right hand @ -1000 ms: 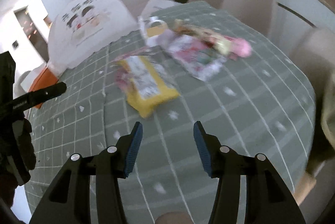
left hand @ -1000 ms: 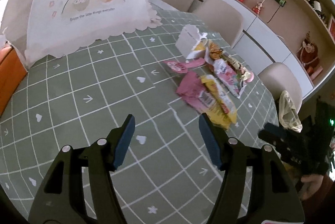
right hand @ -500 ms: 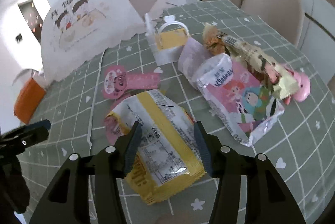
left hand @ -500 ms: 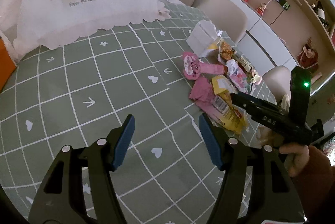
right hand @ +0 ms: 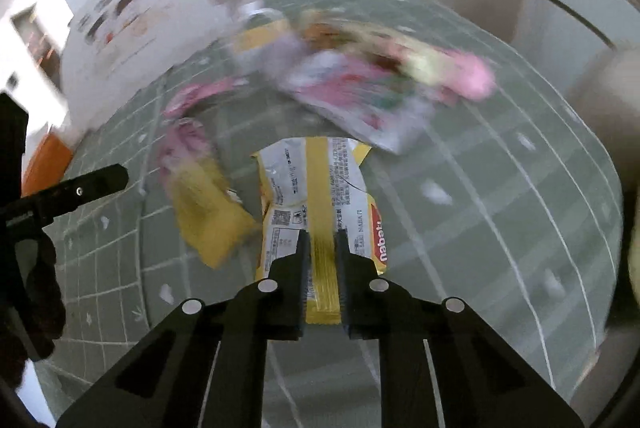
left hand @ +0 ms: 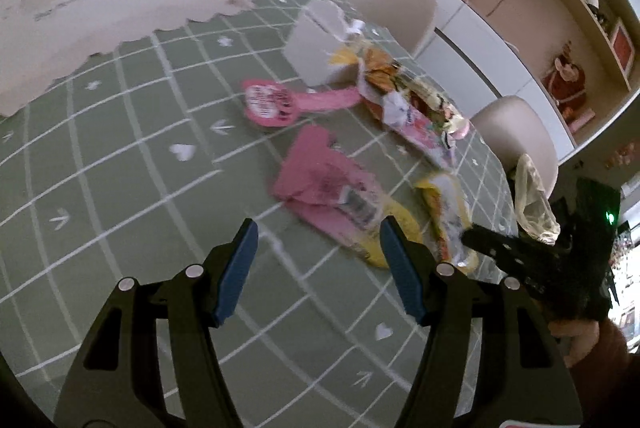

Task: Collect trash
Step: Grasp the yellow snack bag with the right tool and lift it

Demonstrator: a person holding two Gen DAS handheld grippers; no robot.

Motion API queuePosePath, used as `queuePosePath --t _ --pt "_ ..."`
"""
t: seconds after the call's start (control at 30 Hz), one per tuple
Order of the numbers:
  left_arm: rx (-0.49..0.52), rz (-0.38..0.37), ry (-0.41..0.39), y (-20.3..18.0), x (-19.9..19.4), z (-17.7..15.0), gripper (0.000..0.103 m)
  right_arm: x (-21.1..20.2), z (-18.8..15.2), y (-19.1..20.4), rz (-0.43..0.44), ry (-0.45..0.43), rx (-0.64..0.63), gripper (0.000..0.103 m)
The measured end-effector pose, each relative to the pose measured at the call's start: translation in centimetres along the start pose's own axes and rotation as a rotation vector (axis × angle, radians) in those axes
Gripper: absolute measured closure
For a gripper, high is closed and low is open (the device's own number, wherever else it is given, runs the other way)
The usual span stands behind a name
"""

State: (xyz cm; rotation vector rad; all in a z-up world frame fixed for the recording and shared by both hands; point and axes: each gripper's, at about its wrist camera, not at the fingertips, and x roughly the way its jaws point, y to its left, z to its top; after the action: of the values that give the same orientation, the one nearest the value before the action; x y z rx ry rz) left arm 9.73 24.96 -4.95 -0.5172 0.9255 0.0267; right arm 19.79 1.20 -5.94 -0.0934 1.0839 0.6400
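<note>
Item: yellow snack wrapper (right hand: 316, 196), empty foil-film packet. It lies over the green checked tablecloth (right hand: 500, 212), nearest of the litter to the table edge, with a pink-and-yellow wrapper (right hand: 200, 204) just beside it and a printed white bag (right hand: 360, 100) beyond.

Handling: judged very light, limp, crinkly and slick. It is likely to flap or slide, and is not fragile. Best pinched at the flat sealed end seam.

Right gripper (right hand: 322, 240): jaws closing, with the wrapper's near seam between them.

Left gripper (left hand: 316, 248): jaws apart, empty, above the tablecloth beside the wrappers.
</note>
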Motion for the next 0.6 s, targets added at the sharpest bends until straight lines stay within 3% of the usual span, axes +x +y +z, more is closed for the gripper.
queuePosePath --t 0.27,0.53,0.57,0.6 --pt "-0.029 0.022 0.032 -2.5 3.9 1.7 0.043 -5.0 -4.3 -5.6 -0.099 -0.080 0.177 0.090" --pt "-0.078 0.087 0.031 -3.8 6.6 4.2 0.043 -6.2 -4.9 -5.9 -0.128 -0.116 0.184 0.090" --pt "-0.067 0.088 0.035 -4.0 6.8 4.3 0.044 -6.3 -5.0 -5.9 -0.124 -0.116 0.187 0.090" --pt "-0.057 0.083 0.036 -4.2 6.8 4.4 0.057 -6.4 -5.1 -5.9 -0.121 -0.117 0.190 0.090"
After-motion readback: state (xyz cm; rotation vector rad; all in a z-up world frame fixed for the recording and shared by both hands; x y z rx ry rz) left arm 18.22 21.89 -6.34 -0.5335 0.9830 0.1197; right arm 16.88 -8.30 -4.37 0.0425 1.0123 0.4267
